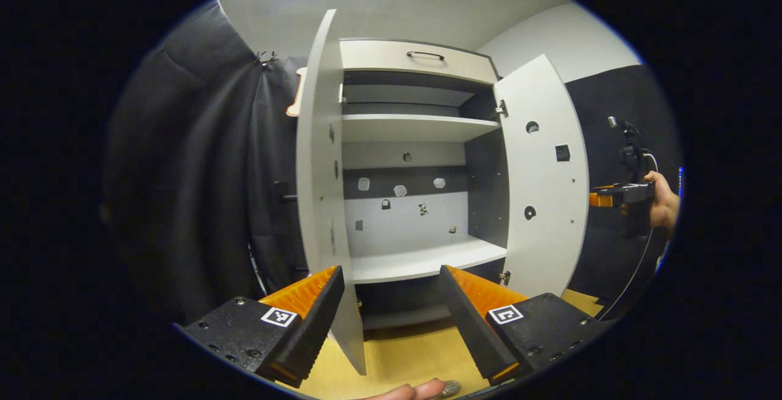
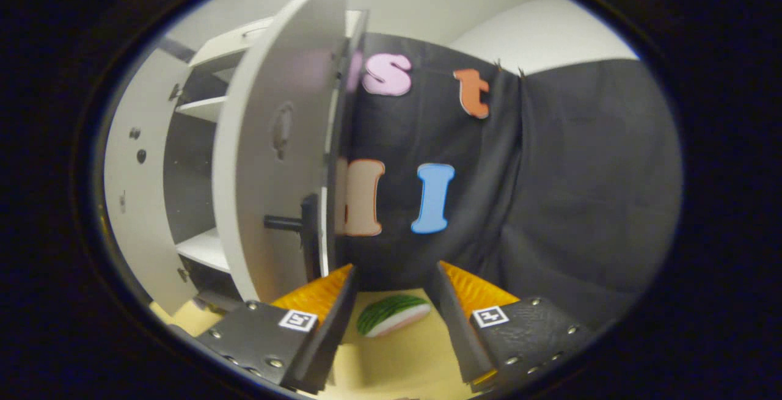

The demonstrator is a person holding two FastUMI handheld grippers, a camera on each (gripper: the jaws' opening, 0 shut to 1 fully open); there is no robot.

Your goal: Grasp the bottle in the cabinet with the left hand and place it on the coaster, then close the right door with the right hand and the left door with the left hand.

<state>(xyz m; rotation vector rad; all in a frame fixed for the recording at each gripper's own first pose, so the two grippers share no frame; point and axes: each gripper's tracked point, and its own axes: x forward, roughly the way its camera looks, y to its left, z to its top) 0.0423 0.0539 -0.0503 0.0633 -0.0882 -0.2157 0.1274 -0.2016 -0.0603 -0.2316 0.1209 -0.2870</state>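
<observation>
Pale grey laminate forms the cabinet (image 1: 421,143), seen from the left gripper view with both doors swung wide and its smooth shelves bare; the bottle cannot be seen there. The left gripper (image 1: 391,320) hangs wide open and empty by the left door (image 1: 321,162). Far right, a hand (image 1: 663,204) holds the other gripper beyond the right door (image 1: 544,174).

In the right gripper view, the right gripper (image 2: 391,327), ribbed orange fingers apart and empty, sits behind the right door (image 2: 269,162). Likely best: press the flat outer panel and sweep steadily, avoiding the black handle (image 2: 287,223). A watermelon-slice shape (image 2: 391,316) lies on the wooden tabletop (image 2: 397,366).
</observation>
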